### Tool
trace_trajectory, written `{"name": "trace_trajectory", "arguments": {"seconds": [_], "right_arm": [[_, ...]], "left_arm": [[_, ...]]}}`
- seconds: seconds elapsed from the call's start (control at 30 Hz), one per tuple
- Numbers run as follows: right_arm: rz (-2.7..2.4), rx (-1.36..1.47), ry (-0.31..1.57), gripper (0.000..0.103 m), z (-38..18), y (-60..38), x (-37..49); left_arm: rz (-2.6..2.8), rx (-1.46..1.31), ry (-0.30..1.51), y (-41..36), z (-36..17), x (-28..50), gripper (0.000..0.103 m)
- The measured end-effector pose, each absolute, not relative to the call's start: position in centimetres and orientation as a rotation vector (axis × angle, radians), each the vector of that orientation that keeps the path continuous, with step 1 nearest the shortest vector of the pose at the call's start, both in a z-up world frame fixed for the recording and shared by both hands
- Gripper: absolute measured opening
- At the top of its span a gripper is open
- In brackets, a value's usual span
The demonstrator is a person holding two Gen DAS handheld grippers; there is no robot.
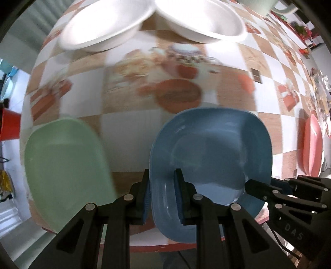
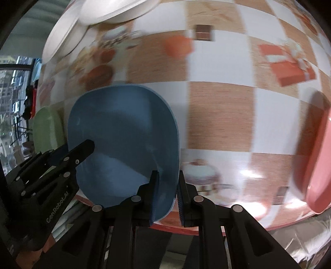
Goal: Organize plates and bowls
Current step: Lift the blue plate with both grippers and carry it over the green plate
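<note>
A blue square plate (image 1: 209,144) (image 2: 124,134) hangs between both grippers near the table's front edge. My left gripper (image 1: 162,192) is shut on the plate's left rim, one pad on each face. My right gripper (image 2: 167,190) is shut on the opposite rim. Each gripper shows in the other's view: the right gripper (image 1: 256,186) at the plate's right edge, the left gripper (image 2: 82,149) at its left edge. A green plate (image 1: 66,165) (image 2: 47,128) lies to the left of the blue one. Two white bowls (image 1: 103,27) (image 2: 115,8) sit at the far side.
The table (image 1: 124,128) (image 2: 219,115) wears a checked brown and white cloth with food prints and has a red front edge. A pink plate (image 1: 312,142) (image 2: 318,155) lies at the right. A red cup (image 1: 8,124) stands off the table at far left.
</note>
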State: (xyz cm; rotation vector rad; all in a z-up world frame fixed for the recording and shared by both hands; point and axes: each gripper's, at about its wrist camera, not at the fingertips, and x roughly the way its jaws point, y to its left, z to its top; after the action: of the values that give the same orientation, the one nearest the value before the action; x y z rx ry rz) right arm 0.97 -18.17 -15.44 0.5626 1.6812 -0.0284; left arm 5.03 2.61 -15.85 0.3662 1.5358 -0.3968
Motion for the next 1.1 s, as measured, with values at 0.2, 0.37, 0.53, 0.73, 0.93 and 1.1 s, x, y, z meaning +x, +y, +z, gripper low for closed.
{"name": "trace_trajectory", "arguments": {"seconds": [0.2, 0.37, 0.53, 0.73, 0.93, 1.1], "right_arm": [[-0.015, 0.539, 1.689, 0.019, -15.3, -16.9, 0.6], [-0.039, 0.537, 1.700, 0.019, -15.9, -16.3, 0.6], [-0.060, 0.538, 1.710, 0.019, -15.0, -16.8, 0.4], [-0.078, 0.515, 1.713, 0.019, -12.4, -17.6, -0.5], [-0.057, 0.493, 1.712, 0.019, -9.4, -16.6, 0.2], [0.021, 0.445, 1.714, 0.019, -8.3, -13.2, 1.9]], "left_arm": [[-0.393, 0.380, 1.524, 4.6, -16.2, 6.0, 0.023], [-0.400, 0.394, 1.518, 4.3, -16.3, 5.9, 0.023], [-0.418, 0.395, 1.516, 2.5, -16.1, 5.3, 0.023], [-0.447, 0.382, 1.486, 3.4, -13.3, 4.7, 0.023], [-0.440, 0.373, 1.447, 5.6, -10.6, 3.9, 0.023], [-0.383, 0.326, 1.442, 9.5, -8.7, 4.4, 0.023]]}}
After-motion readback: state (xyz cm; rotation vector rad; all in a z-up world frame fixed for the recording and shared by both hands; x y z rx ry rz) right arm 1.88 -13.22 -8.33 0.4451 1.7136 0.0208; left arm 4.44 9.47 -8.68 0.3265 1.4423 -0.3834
